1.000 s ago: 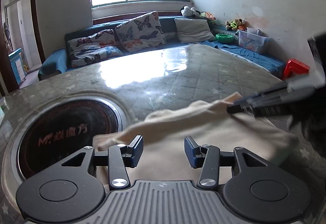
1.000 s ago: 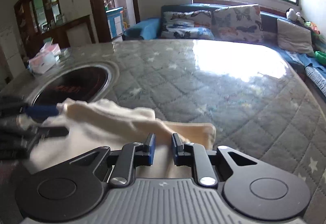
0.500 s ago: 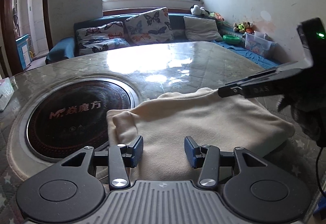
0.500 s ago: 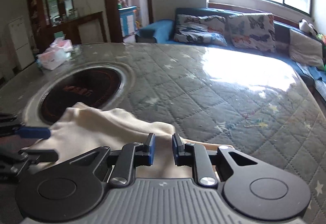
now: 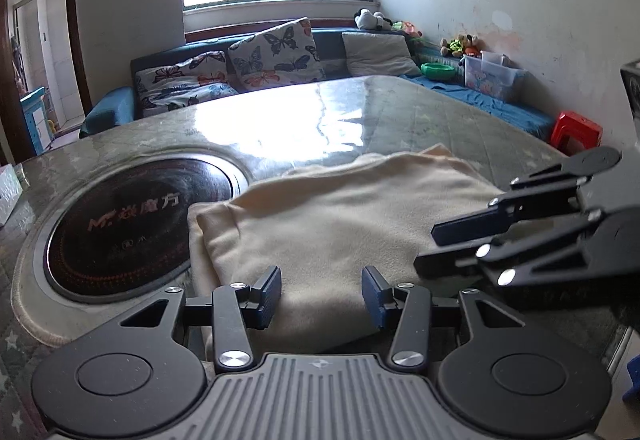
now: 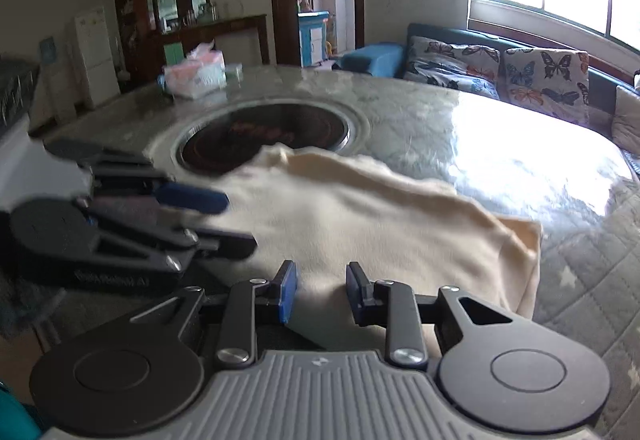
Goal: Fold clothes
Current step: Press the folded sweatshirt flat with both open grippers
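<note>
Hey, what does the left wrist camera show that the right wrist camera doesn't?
Only the left wrist view shows the red stool, the clear bin and the plush toys along the wall. Only the right wrist view shows the tissue pack, the white fridge and the wooden cabinet. Both show the folded cream cloth on the table beside the round black cooktop, the butterfly cushions, and both grippers, the left and the right, open over the cloth's near edge.
</note>
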Demonstrator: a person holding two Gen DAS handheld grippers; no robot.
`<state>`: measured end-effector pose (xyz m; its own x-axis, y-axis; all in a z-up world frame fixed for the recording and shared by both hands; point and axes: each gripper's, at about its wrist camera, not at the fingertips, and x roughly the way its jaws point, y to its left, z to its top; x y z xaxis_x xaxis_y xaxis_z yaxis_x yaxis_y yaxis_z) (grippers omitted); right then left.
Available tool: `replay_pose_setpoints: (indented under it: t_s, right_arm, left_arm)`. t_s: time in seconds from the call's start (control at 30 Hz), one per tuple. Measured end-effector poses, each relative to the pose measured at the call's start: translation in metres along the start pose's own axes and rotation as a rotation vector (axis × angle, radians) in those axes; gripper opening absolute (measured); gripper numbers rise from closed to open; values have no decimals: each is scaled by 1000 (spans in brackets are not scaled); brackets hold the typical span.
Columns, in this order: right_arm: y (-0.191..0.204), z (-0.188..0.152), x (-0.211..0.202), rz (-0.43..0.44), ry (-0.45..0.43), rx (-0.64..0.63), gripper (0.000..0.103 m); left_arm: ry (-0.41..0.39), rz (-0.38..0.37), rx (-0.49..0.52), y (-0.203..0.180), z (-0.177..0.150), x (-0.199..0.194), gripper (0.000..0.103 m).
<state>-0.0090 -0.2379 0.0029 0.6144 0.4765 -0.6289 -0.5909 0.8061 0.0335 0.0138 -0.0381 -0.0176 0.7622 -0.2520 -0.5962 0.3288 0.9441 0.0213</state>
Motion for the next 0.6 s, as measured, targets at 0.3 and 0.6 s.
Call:
replay_pose_setpoints:
  t_s: [0.3,0.6]
  right_arm:
    - [-12,-8,-25,-51,-43,65,27]
    - [-39,-20,-47,-94,-48,143,26]
  left_arm:
    - [0,8,5,-3,-3,-1,48]
    - [4,9,-2,-1,-4,0,49]
